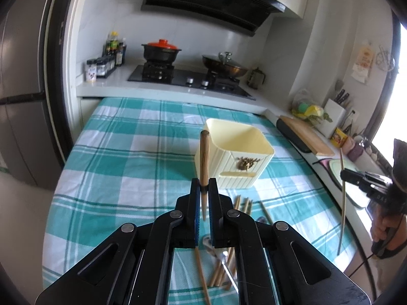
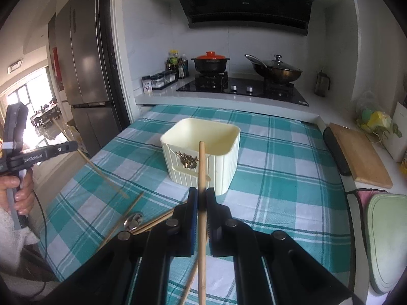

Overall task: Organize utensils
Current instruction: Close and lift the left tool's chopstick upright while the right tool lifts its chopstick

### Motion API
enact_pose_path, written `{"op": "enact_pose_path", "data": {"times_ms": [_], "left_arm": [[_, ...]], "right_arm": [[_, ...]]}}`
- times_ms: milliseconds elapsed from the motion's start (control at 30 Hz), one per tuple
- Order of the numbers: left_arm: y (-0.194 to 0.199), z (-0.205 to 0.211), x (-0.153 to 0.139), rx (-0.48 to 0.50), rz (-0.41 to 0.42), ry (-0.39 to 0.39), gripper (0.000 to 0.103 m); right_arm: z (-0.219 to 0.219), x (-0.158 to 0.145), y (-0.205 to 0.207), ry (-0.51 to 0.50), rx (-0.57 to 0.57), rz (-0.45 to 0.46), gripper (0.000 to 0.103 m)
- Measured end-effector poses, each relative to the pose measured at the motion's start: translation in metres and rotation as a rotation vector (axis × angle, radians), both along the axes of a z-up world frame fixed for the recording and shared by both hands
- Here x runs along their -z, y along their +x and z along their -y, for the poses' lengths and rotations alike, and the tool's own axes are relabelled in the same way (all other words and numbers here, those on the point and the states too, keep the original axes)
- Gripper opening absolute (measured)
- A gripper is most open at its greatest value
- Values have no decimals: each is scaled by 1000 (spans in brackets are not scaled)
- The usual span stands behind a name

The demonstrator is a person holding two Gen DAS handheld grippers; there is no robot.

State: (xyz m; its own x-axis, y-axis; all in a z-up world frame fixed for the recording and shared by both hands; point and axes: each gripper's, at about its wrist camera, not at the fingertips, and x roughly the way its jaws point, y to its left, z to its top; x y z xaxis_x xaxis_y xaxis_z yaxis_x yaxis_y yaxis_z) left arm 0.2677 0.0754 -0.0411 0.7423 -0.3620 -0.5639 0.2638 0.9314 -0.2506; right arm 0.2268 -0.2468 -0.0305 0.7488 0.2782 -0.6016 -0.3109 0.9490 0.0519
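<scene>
1. Left tongs (image 1: 204,186) are clamped on a dark-tipped wooden chopstick (image 1: 204,157), held up in the air; its capped end rises in front of the holder's near corner.
2. Right tongs (image 2: 201,198) are clamped on a plain bamboo chopstick (image 2: 202,167), which stands nearly upright and crosses the holder's front wall in the right wrist view.
3. The cream utensil holder (image 1: 237,152) sits on the checked teal cloth (image 1: 122,152) covering the desk, just beyond both tongs.
4. Loose chopsticks (image 1: 223,267) and a metal spoon (image 1: 227,267) lie on the cloth below the left tongs (partly hidden by them).
</scene>
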Motion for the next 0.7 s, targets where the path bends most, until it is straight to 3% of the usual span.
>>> {"op": "enact_pose_path", "data": {"times_ms": [100, 200, 333, 533, 700], "left_arm": [[1, 5, -3, 18, 2, 14, 4], [3, 13, -8, 38, 7, 47, 4], [3, 19, -11, 47, 25, 88, 4], [7, 22, -18, 58, 32, 92, 4], [28, 24, -69, 58, 120, 44, 4]], "right_arm": [[6, -2, 2, 89, 1, -52, 7], [5, 3, 11, 57, 29, -109, 7], [12, 12, 28, 113, 72, -233, 7], [5, -7, 28, 91, 52, -163, 7], [-5, -52, 51, 97, 56, 3, 6]]}}
